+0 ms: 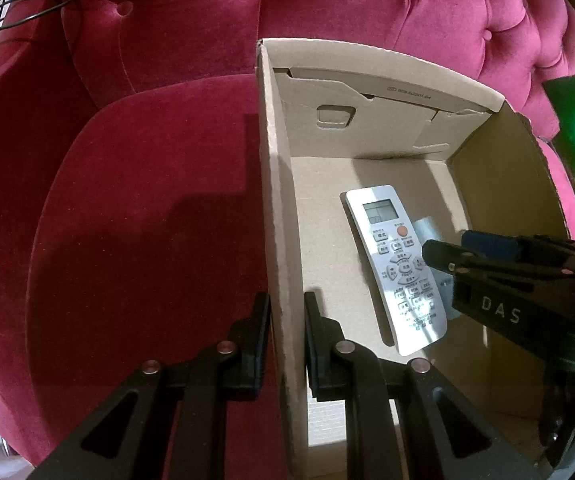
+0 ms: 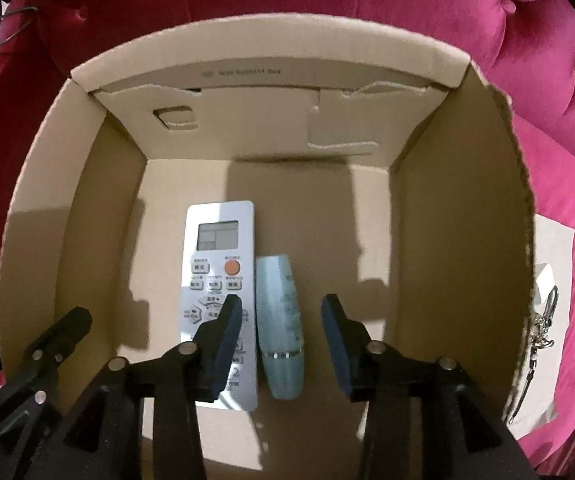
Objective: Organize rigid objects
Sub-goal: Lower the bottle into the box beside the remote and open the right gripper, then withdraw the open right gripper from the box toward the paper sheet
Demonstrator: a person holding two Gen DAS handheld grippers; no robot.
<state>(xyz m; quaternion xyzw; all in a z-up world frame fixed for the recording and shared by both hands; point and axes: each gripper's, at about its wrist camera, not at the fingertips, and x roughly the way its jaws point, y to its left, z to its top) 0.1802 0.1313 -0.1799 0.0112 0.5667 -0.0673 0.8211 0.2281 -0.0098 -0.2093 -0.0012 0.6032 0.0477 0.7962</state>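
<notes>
Nearest to us, our left gripper [image 1: 283, 344] pinches the left wall of the cardboard box [image 1: 277, 200], one finger outside and one inside, pressed tight on the card, so the box cannot slide on the pink sofa [image 1: 147, 220]. We should keep that grip firm and not tug. Just past it, our right gripper [image 2: 281, 336] hangs inside the box with its fingers spread apart, pointing down at the floor of the box. Between those fingers lies the pale blue bottle [image 2: 281, 328], flat on its side, and the pads do not press on it, so it looks let go. The bottle rests at about 3 o'clock from the white remote [image 2: 221, 280], right beside it, maybe touching; we cannot tell for sure. Both lie long-ways, pointing to 12 o'clock. To do this step well, we think the right hand should lift straight up, with the fingers kept wide, so no pad bumps the round bottle and rolls it. The left finger of that gripper sits over the remote's buttons, so we should not drop lower. Farther off, at 3 o'clock outside the box, a small key chain [image 2: 543, 332] lies on white paper [image 2: 555, 248], and it may be the next thing to pick.
</notes>
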